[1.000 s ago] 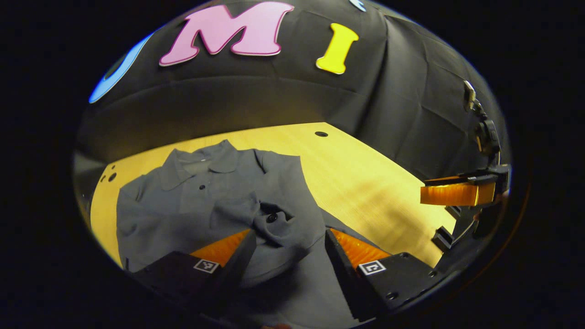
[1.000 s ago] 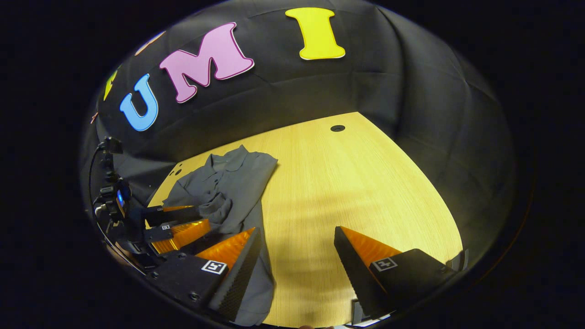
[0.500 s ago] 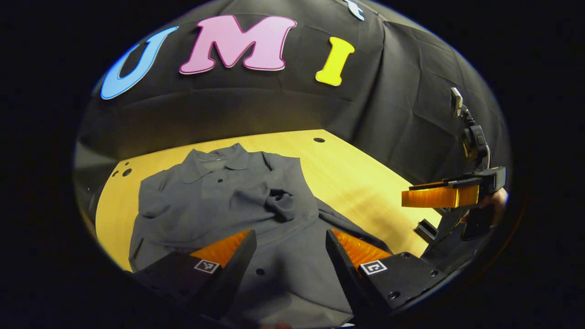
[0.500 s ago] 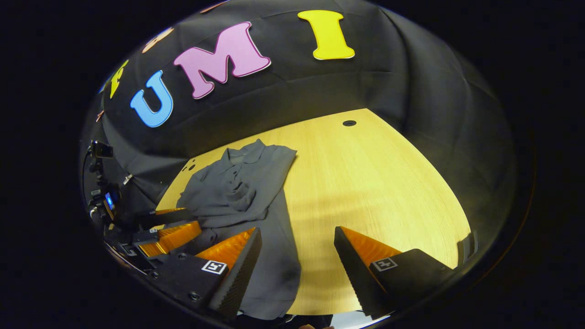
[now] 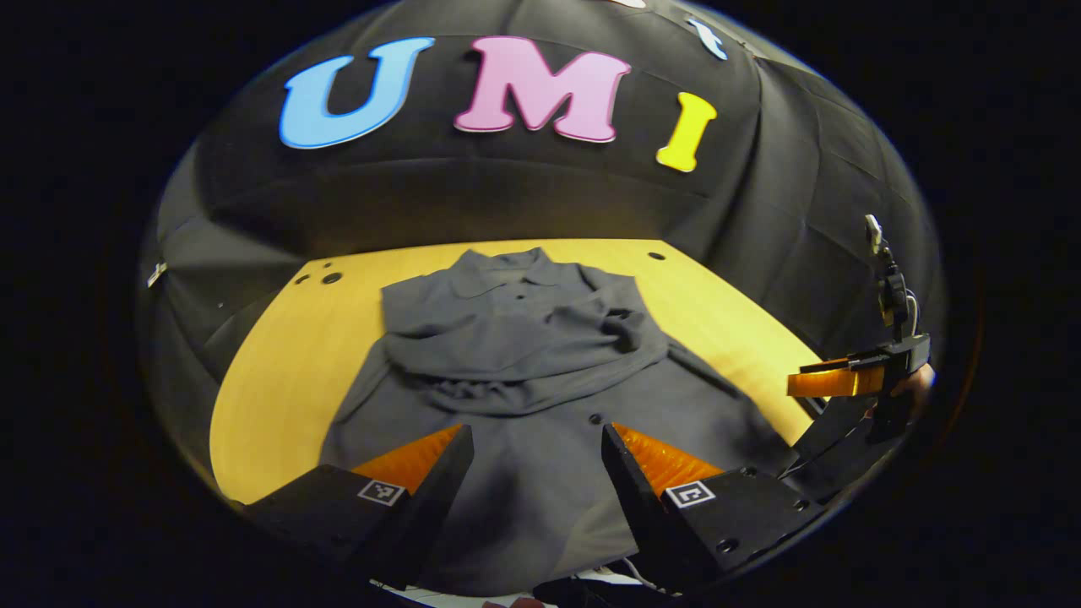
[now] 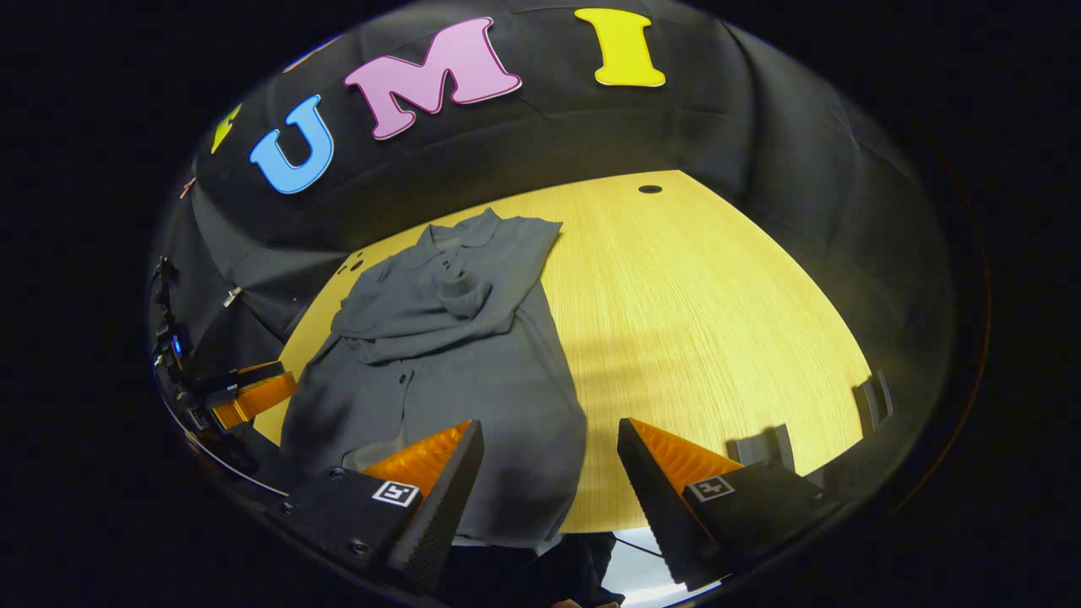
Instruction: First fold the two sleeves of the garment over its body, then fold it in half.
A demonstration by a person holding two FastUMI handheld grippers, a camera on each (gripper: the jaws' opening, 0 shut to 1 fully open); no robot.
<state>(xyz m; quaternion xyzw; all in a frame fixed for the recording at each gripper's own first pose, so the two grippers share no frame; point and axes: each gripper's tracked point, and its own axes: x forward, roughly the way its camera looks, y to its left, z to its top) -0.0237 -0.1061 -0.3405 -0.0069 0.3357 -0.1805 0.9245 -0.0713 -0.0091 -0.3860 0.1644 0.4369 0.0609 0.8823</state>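
Observation:
A grey collared garment [image 5: 540, 397] lies flat on the wooden table [image 5: 279, 371], collar toward the far wall. Both sleeves are folded across its chest, bunched in a heap [image 5: 540, 342]. My left gripper [image 5: 534, 456] hovers open above the lower hem, nothing between its fingers. In the right gripper view the same garment [image 6: 456, 355] lies to the left, and my right gripper [image 6: 549, 460] stands open over its lower right corner and the bare table. The right gripper [image 5: 844, 380] also appears at the far right of the left gripper view, and the left gripper [image 6: 245, 397] at the far left of the right gripper view.
Bare wood [image 6: 701, 312] stretches to the right of the garment. Small round holes [image 5: 331, 277] mark the table's far left, another hole [image 6: 649, 189] sits far right. The near table edge [image 6: 642, 528] runs just below the hem. Black cloth walls the booth.
Both grippers have drawn back toward the near edge and lifted; the left one, over the folded sleeve a second ago, now hangs over the hem. The sleeves stay folded on the chest.

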